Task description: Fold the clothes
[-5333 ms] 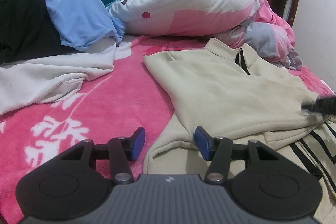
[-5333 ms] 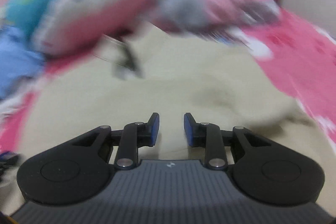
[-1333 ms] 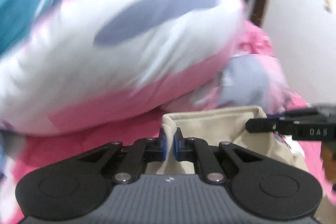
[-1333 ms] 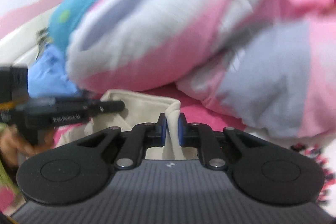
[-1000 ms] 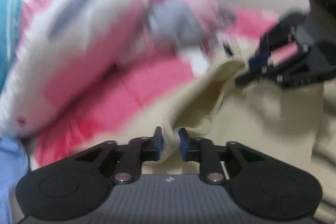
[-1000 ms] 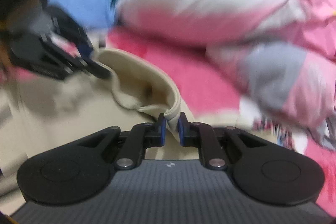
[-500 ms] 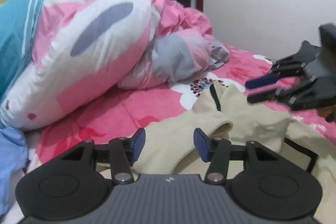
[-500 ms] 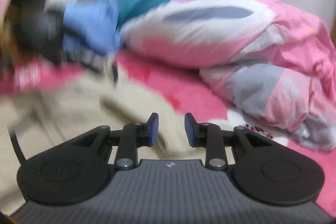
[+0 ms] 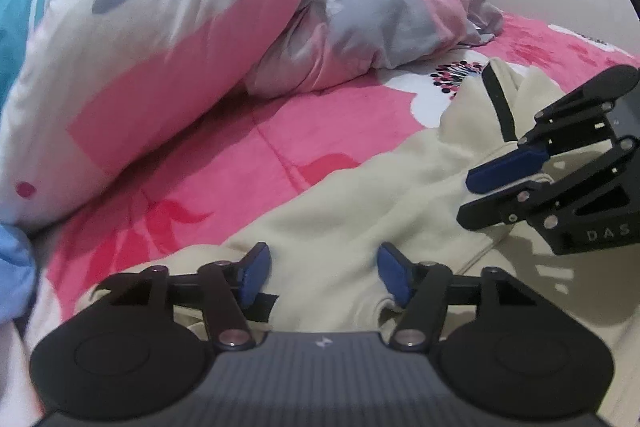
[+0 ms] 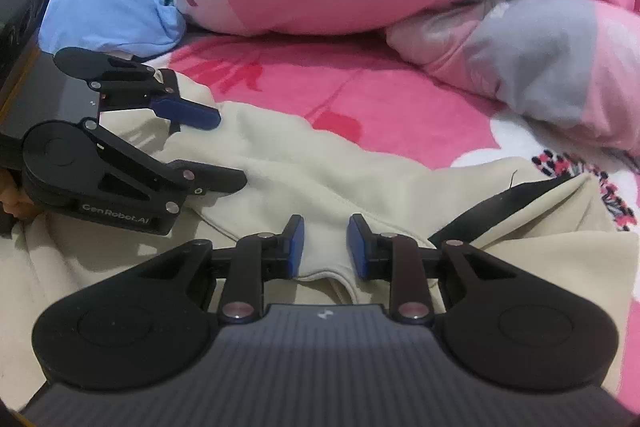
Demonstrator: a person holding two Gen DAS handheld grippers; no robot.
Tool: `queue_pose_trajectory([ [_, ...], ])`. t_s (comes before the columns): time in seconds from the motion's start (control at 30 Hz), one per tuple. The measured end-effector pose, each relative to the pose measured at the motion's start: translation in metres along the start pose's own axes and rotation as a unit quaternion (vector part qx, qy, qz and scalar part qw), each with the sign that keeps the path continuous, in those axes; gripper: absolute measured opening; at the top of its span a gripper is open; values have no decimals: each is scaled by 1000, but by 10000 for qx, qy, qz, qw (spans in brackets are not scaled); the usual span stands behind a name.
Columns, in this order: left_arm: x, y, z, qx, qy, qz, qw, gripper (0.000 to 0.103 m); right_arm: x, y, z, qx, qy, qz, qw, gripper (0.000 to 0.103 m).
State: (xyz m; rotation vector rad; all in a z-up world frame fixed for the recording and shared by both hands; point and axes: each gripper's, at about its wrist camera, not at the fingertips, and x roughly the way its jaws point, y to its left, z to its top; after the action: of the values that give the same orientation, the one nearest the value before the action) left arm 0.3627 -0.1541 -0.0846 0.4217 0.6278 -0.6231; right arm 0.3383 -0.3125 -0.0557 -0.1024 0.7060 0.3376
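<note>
1. Left wrist view: left hand-held gripper (image 9: 322, 277) spread wide, jaws just opened further, nothing pinched; cream fleece zip-neck sweatshirt (image 9: 344, 211) lying below on the pink floral bed (image 9: 224, 163).
2. Right hand-held gripper (image 10: 325, 247) at 3 o'clock, narrowly parted, gripping nothing.
3. Best now: flatten the folded layer, square the edges before regripping.
4. Counted: one sweatshirt, two grippers, one pink-and-white quilt (image 9: 168, 27).

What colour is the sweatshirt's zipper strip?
Black, on the cream sweatshirt; the zipper strip shows best in the right wrist view.
</note>
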Motion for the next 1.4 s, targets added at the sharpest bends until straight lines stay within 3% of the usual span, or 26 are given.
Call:
queue_pose_trajectory([
  [0.17,-7,8,-6,-270,16,-157,9995,67,-3,1,-6,143,-85,-62,9998,24],
  [0.33,-29,9,-14,-458,148,-149,9987,66,-36,-23,-28,1132,-251,48,9932,24],
  [0.4,-39,11,-16,-591,216,-131,9979,66,-52,-44,-46,1929,-333,182,9805,30],
  [0.5,-66,14,-19,-849,269,-4,9960,68,-84,-66,-77,3036,-574,344,9505,31],
  [0.67,-132,22,-44,-1555,288,-50,9874,69,-178,-58,-135,3879,-1174,217,9139,44],
  [0.73,-164,20,-62,-1789,255,-22,9835,71,-213,-42,-163,3886,-1307,3,9121,48],
  [0.87,-228,8,-108,-2172,123,-27,9761,78,-270,-1,-213,3610,-1309,-787,9200,66],
  [0.93,-256,-2,-133,-2383,80,4,9712,82,-285,16,-229,3496,-1134,-1128,9231,80],
  [1.1,-308,-35,-178,-2707,110,204,9624,90,-311,47,-256,3308,-856,-1544,9271,94],
  [1.2,-325,-48,-197,-2881,107,252,9572,93,-320,60,-262,3231,-945,-1634,9273,102],
  [1.4,-333,-58,-226,-3332,394,458,9409,99,-327,84,-265,3379,-898,-1984,9156,102],
])
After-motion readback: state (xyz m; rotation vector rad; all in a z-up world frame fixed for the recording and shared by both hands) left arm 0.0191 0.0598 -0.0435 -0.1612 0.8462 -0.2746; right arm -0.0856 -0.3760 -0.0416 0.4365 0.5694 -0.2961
